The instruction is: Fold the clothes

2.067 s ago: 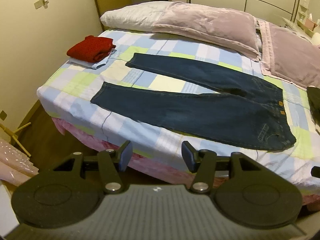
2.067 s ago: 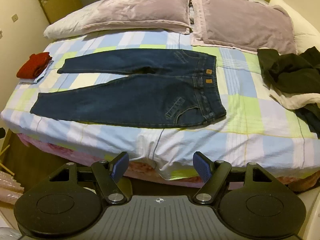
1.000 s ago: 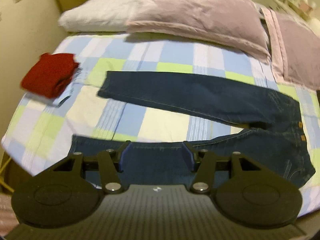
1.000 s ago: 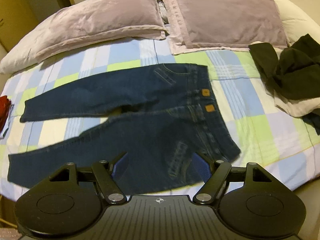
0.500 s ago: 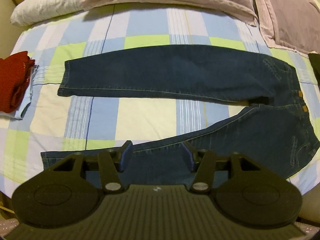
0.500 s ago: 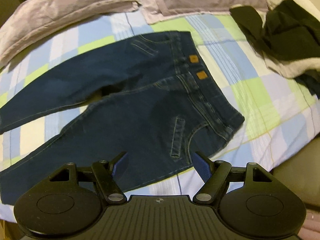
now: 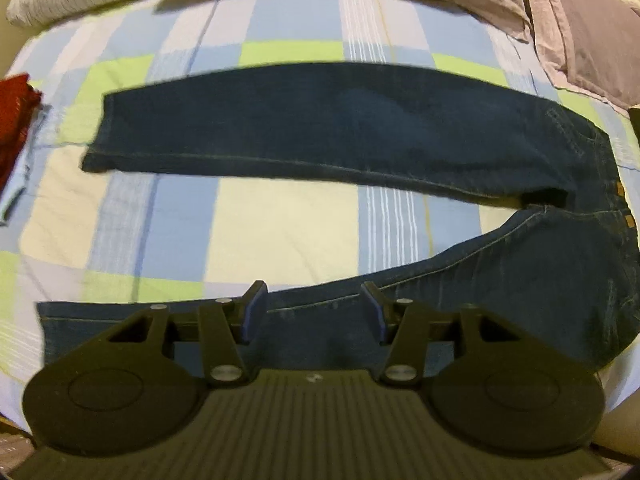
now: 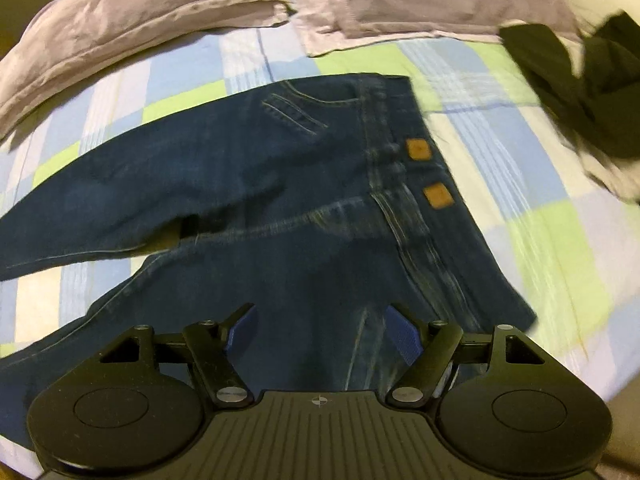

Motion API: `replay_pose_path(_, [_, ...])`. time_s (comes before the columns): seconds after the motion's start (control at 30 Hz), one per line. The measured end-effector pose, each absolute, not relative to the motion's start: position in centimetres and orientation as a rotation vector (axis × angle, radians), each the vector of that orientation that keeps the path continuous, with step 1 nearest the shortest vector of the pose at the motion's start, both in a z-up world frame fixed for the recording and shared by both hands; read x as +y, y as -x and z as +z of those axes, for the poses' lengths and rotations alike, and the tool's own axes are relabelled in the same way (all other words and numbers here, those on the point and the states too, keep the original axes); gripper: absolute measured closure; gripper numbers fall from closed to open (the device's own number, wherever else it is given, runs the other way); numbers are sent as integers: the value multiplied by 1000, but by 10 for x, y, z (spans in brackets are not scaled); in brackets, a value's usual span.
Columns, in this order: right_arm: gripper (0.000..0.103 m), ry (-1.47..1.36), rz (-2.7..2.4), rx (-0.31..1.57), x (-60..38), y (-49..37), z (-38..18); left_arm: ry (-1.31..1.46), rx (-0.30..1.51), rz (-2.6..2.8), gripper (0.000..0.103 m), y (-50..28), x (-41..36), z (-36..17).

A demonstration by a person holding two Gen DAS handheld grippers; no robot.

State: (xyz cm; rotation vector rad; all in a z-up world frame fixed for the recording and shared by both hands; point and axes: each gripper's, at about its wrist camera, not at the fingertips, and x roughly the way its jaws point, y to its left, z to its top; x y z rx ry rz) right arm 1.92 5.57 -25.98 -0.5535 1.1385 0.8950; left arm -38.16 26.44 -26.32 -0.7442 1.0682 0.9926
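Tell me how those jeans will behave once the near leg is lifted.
The jeans lie flat and limp on the bedsheet, so the leg will likely droop between the left gripper and right gripper. The denim looks thick, so probably heavyish, unlikely to slip.

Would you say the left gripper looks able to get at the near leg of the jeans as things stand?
Probably yes. The left gripper is open right over the jeans' near leg, which lies flat on the bedsheet with nothing on it or in the way.

Left hand-held gripper (image 7: pixel 314 308): matte black ribbed body, 2 round discs, silver screws, blue pads (image 7: pixel 252 312). Right hand-held gripper (image 8: pixel 320 330): same build, small crosshair mark on the body.
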Motion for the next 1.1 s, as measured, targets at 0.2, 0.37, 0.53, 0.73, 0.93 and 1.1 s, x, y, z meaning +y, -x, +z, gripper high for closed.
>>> replay_pose_path(0.2, [29,602,1030,1116,89,-56,-301,723,1006,967,63,359,286,-293])
replay_pose_path(0.37, [29,653,1169,1036,128,-98,-321,601,966,887,61,329,328,-309])
replay_pose_path(0.53, [29,736,1331,895,188,-141,-326,482,978,777,59,296,385,-326])
replay_pose_path(0.73, [29,866,1469,803,261,-185,-333,326,1046,673,57,275,445,-341])
replay_pose_path(0.93, [29,957,1588,854,303,-211,-348,198,1134,568,52,268,498,-357])
replay_pose_path(1.1, [30,1039,1653,945,322,-219,-363,205,1173,434,59,272,513,-365])
